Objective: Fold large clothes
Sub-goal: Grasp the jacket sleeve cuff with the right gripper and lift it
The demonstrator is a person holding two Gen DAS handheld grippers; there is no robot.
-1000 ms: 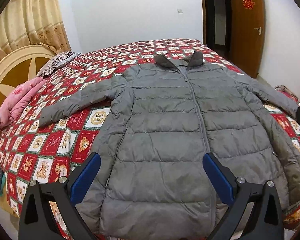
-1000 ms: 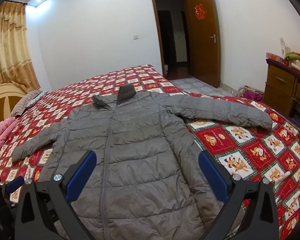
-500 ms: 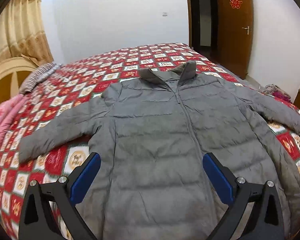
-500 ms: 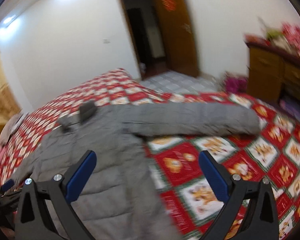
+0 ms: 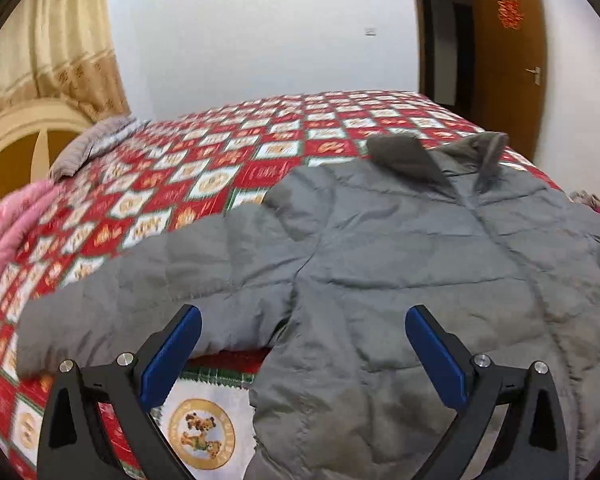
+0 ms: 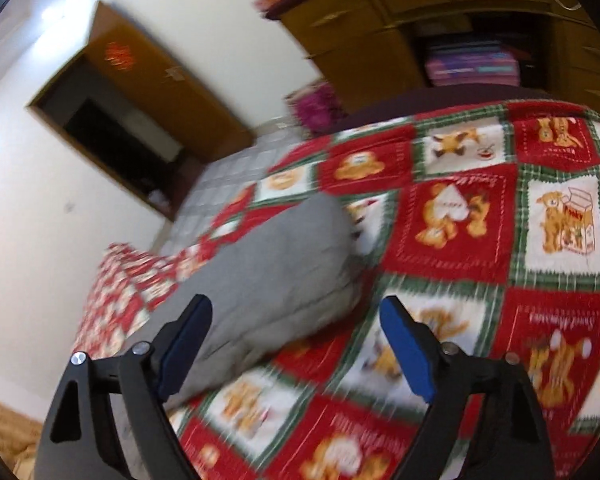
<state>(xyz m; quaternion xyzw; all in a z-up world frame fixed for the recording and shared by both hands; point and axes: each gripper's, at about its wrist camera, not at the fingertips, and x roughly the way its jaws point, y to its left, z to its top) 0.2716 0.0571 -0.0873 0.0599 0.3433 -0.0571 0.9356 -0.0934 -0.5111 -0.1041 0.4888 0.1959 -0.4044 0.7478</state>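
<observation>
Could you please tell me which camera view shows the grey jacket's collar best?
The left wrist view: the collar sits at the jacket top, slightly blurred. The right wrist view shows only a sleeve end.

You see a plain grey quilted jacket [image 5: 400,256] on a red, white and green checked bedspread [image 5: 204,176] printed with bears; both tongs [image 5: 300,354] [image 6: 296,346] carry blue pads on black arms.

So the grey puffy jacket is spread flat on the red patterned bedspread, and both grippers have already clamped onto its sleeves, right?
Not quite. The jacket does lie spread on the bedspread, but neither gripper has clamped anything. The left wrist view shows the left gripper open above the sleeve, and the right wrist view shows the right gripper open near the other sleeve's cuff.
</observation>
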